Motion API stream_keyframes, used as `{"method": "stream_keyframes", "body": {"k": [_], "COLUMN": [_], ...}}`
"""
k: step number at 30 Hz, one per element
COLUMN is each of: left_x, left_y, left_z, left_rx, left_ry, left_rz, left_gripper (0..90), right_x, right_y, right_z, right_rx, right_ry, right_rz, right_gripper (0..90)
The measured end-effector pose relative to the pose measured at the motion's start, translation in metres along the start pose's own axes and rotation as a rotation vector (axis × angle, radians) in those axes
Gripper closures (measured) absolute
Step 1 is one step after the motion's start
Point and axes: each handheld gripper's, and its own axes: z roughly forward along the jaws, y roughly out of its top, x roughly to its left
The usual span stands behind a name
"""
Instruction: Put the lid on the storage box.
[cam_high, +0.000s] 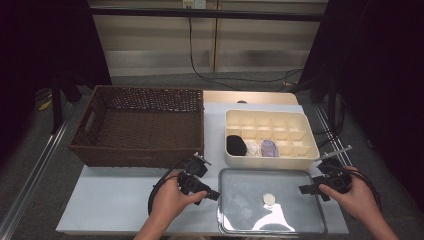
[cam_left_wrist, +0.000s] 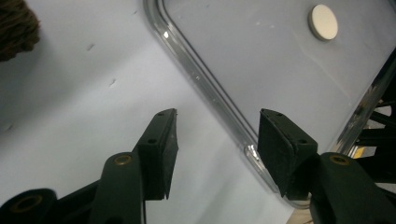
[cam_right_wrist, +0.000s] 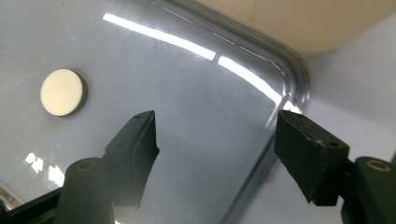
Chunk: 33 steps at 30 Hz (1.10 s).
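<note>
Your left gripper (cam_high: 212, 195) sits at the tray's (cam_high: 225, 220) left rim and your right gripper (cam_high: 306, 190) at its right rim. In the two gripper views each pair of jaws straddles the tray's edge with gaps on both sides, so both are released and nothing is grasped yet. The tray lies flat on the table (cam_high: 110, 200), in front of the divided box (cam_high: 300, 155), with a small white disc (cam_high: 269, 198) resting on it near the middle. You look set to grip the tray on both sides; the clamping and lifting remain. The basket (cam_high: 135, 150) stands at the left.
</note>
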Motion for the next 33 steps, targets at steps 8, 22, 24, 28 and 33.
{"method": "stream_keyframes", "body": {"k": [8, 22, 24, 28, 33], "left_x": [-0.001, -0.005, -0.004, -0.005, -0.006], "left_y": [0.003, 0.007, 0.007, 0.007, 0.008], "left_z": [0.009, 0.019, 0.022, 0.021, 0.022], "left_rx": [0.015, 0.048, 0.054, 0.055, 0.061], "left_ry": [-0.042, -0.025, -0.021, -0.02, -0.014], "left_rz": [-0.063, -0.12, -0.12, -0.131, -0.148], "left_gripper": [49.9, 52.2, 52.4, 51.1, 51.4], "right_x": [-0.005, -0.013, -0.013, -0.016, -0.015], "right_y": [-0.008, -0.025, -0.025, -0.028, -0.028], "right_z": [-0.001, 0.004, 0.003, 0.003, 0.003], "right_rx": [0.026, 0.057, 0.058, 0.062, 0.082], "right_ry": [0.017, 0.049, 0.047, 0.047, 0.056], "right_rz": [0.072, 0.161, 0.164, 0.193, 0.221], "right_gripper": [37.2, 42.7, 43.3, 44.7, 46.2]}}
